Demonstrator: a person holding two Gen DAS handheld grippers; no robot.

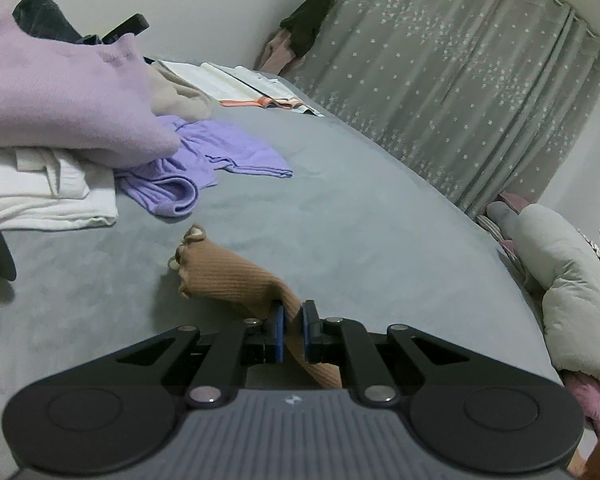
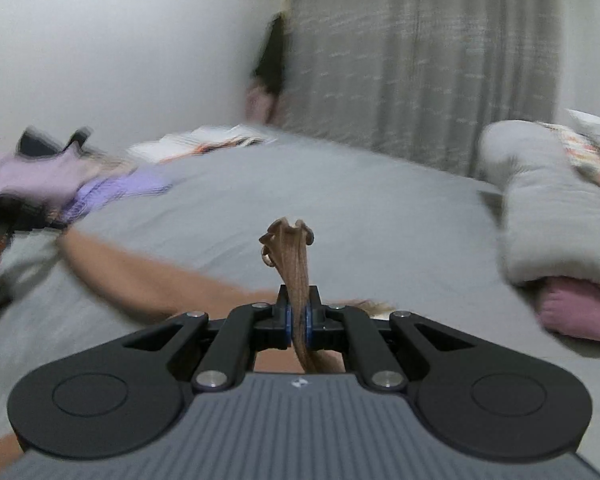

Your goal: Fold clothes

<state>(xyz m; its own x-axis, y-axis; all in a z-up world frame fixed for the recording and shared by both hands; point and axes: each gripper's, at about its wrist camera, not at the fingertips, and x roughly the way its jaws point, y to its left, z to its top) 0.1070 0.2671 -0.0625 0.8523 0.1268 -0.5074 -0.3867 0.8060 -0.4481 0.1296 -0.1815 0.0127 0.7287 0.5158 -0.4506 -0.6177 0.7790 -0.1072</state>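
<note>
Two views: from the left wrist, our left gripper (image 1: 291, 330) has its jaws clamped on a tan ribbed garment (image 1: 236, 280), whose cuff trails ahead-left onto the grey bed (image 1: 380, 220). From the right wrist, our right gripper (image 2: 298, 330) pinches another cuff, standing upright.

Two claws (image 1: 292, 330), one tan garment (image 1: 228, 276), two purple.
</note>
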